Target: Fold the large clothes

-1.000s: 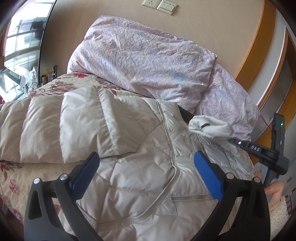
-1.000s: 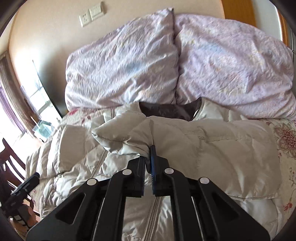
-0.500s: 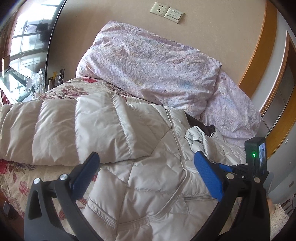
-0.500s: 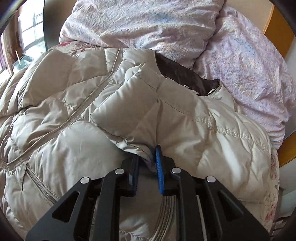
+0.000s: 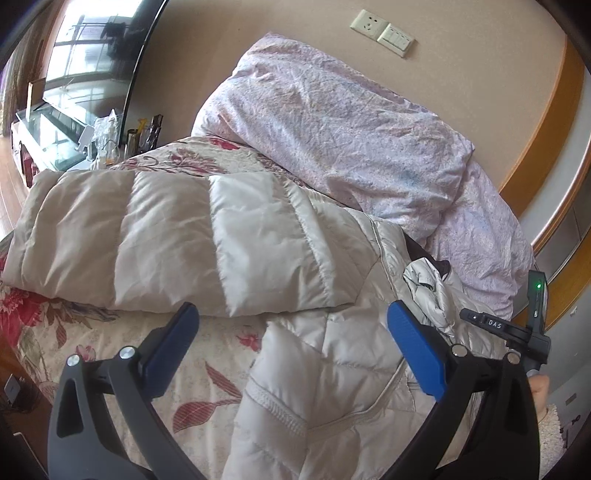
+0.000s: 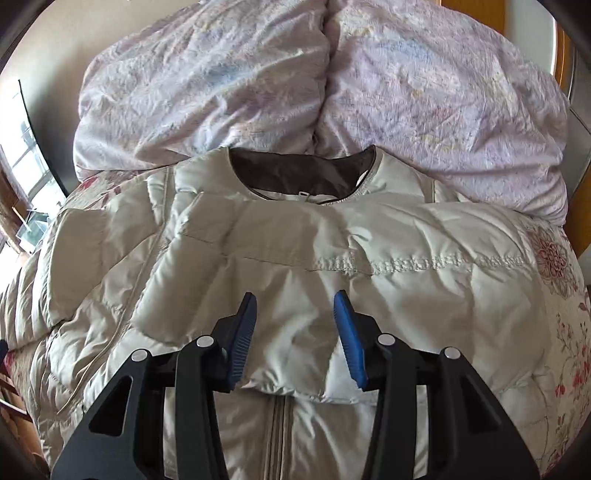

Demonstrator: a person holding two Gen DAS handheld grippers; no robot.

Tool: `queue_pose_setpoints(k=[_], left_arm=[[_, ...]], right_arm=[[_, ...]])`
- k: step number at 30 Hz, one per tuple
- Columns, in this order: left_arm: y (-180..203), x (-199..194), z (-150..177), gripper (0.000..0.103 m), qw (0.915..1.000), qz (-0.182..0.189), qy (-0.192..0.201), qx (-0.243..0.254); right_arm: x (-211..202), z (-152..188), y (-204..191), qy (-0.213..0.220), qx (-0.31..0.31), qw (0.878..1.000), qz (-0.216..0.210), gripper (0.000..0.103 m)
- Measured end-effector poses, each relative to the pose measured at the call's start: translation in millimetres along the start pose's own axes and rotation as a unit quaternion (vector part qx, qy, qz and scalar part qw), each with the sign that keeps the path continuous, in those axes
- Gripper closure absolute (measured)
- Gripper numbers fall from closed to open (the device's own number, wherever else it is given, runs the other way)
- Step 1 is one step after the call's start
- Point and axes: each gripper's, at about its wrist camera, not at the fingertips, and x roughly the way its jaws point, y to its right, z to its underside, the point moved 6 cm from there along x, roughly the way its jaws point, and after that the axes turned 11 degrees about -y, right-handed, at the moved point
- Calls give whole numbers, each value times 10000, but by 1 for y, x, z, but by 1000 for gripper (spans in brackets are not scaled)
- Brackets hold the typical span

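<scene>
- Right wrist view: your right gripper (image 6: 293,325) has its blue pads (image 6: 349,338) spread apart, nothing between them; the sleeve (image 6: 332,266) lies just beyond the tips.
- That sleeve is folded across the chest of the beige down jacket (image 6: 110,258), running from 3 o'clock toward 9 o'clock, cuff end near frame centre, covering the top of the zipper (image 6: 279,435).
- Jacket lies front-up on the floral bedspread (image 6: 561,332); dark-lined collar (image 6: 295,173) at 12 o'clock, touching the two lilac pillows (image 6: 424,85).
- Left wrist view: your left gripper (image 5: 291,354) is wide open, empty, hovering over the jacket's hem and the bedspread (image 5: 207,369).
- The other sleeve (image 5: 166,236) is stretched out flat toward 9 o'clock, not folded in.
- Jacket body (image 5: 332,387) fills 5 to 6 o'clock; pillow (image 5: 332,129) at 12 to 2 o'clock against the wall.
- Right gripper (image 5: 495,326) is seen at 3 o'clock beside a crumpled bit of jacket fabric; contact cannot be judged from this angle.
- Wall socket plate (image 5: 380,31) at 1 o'clock; cluttered glass table (image 5: 59,136) at 10 o'clock.
</scene>
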Motion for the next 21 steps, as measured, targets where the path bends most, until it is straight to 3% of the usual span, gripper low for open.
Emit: queue_pose_setpoints(k=[4,9,11,14,19,21], left_arm=[[-23,-9,-1,2,9992,-172,143,-339],[-50,-23,0,2,9936,-919,605,-274],[-62,-23,1,2,9922,-1115,483,-280],[-82,-17,5,2,9939,-827,94,-725],[-108,-8,12,2,9870,-407,-231,-1540],[-113,-5,13,10,9832,-298,-275,-1782]], right_arm=[[42,-2,4,-435,134,9984,322,54],[50,1,1,-277,-28,9982,537,53],[50,1,1,-257,-15,9983,516,53],[51,1,1,-202,-30,9983,546,53],[49,3,1,-155,18,9987,488,53],[49,3,0,-153,31,9988,464,53]])
